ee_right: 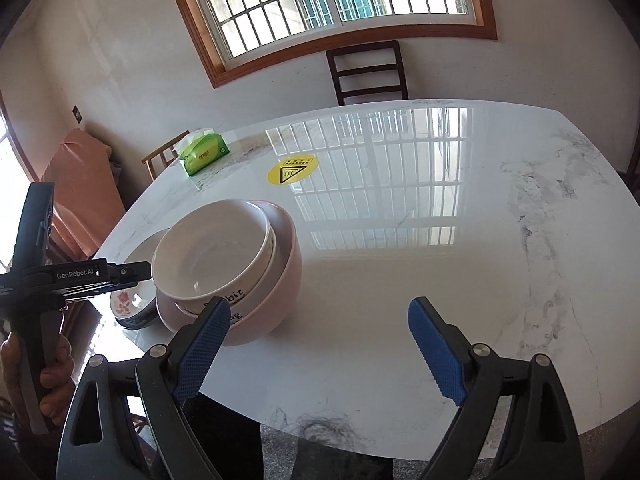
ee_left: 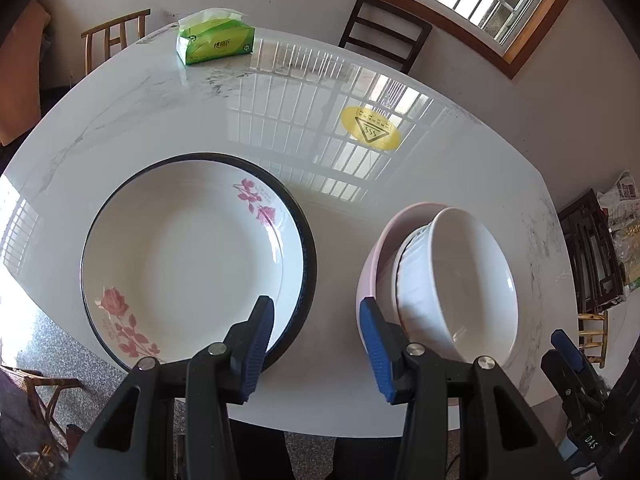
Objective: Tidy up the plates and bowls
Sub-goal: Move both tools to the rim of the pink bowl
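Already the white bowl (ee_left: 456, 280) is sitting tilted inside the pink bowl (ee_left: 370, 264), at about four o'clock on the table (ee_left: 200, 112), with the rose plate (ee_left: 188, 256) lying just beside them at eight o'clock. Both the left gripper (ee_left: 316, 344) and right gripper (ee_right: 320, 344) are hanging spread wide, gripping nothing. Nudging that leaning stack near the edge is likely risking a slide or chip.

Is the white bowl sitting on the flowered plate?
No, the white bowl is nested in the pink bowl, beside the flowered plate.
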The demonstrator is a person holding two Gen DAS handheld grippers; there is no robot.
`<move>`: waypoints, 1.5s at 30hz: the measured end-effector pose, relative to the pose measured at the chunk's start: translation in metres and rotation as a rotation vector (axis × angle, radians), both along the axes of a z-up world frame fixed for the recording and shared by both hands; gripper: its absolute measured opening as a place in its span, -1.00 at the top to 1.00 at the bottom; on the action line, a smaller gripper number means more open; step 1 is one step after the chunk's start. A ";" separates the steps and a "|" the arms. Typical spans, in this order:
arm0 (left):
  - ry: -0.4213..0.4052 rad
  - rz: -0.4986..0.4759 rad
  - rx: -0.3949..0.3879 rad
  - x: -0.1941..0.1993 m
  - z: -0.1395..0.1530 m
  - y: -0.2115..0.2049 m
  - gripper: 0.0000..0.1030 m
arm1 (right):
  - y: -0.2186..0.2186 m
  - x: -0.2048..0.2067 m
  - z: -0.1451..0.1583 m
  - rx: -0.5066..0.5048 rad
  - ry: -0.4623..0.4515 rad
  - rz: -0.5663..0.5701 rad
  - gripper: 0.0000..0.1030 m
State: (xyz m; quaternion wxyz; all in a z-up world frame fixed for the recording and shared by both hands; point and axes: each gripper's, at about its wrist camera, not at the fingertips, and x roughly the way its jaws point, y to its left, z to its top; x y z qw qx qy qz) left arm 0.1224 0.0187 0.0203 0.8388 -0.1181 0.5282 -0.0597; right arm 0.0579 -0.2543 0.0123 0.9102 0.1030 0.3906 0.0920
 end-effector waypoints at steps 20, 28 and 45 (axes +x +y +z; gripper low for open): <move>0.075 -0.053 -0.026 0.009 0.009 -0.006 0.11 | -0.002 0.066 -0.029 0.104 0.222 0.081 -0.07; 0.119 -0.069 -0.019 0.020 -0.002 -0.014 0.08 | 0.005 0.074 -0.034 0.053 0.261 0.090 -0.06; 0.141 0.040 -0.062 0.020 -0.022 -0.007 -0.01 | 0.000 0.084 -0.038 0.030 0.331 0.115 -0.29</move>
